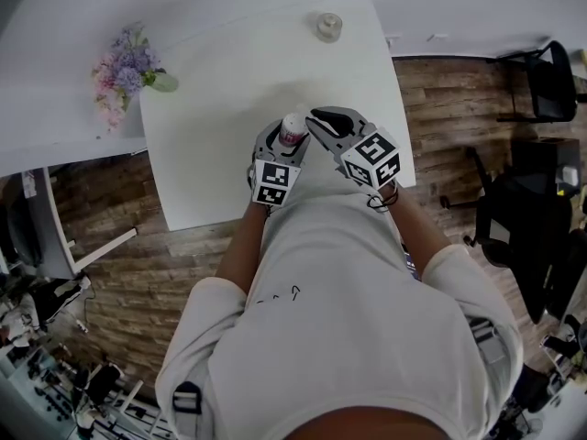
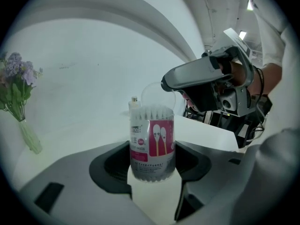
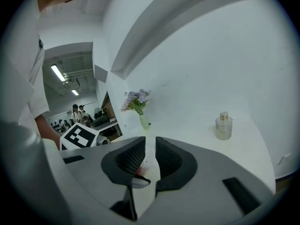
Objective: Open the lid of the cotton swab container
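The cotton swab container (image 2: 152, 142), a clear tub with a pink-and-white label, stands upright on the white table (image 1: 229, 71) near its front edge. My left gripper (image 2: 152, 165) is shut on its lower body, one pad on each side. The clear round lid (image 2: 157, 93) stands up behind the tub's rim, and the swab tips show at the open top. My right gripper (image 2: 169, 82) comes in from the right at the lid's upper edge. In the right gripper view its jaws (image 3: 150, 150) stand close together on a thin clear piece, with the container's top (image 3: 140, 172) just below.
A small glass perfume bottle (image 1: 329, 26) stands at the table's far edge. A bunch of purple and pink flowers (image 1: 124, 70) lies on the neighbouring white surface at the left. Wooden floor and black office chairs (image 1: 550, 81) lie to the right.
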A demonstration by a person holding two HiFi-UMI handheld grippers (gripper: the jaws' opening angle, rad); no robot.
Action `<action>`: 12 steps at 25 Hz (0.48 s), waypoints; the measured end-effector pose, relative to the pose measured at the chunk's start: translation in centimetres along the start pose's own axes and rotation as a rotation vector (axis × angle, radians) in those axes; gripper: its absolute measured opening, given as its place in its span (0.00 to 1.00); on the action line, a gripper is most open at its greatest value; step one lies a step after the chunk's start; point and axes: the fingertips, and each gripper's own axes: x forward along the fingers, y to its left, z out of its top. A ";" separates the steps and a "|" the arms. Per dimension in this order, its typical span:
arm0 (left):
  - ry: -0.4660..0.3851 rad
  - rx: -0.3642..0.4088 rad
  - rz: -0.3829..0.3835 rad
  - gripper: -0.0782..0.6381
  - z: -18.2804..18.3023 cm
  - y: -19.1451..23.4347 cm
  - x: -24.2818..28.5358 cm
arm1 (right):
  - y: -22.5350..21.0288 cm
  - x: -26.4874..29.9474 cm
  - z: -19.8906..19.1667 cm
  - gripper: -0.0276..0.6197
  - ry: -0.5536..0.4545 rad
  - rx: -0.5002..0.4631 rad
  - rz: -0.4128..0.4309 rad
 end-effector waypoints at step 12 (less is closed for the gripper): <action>0.131 -0.039 0.008 0.49 -4.9 -0.1 2.9 | -0.4 1.8 -3.6 0.14 0.026 0.036 0.008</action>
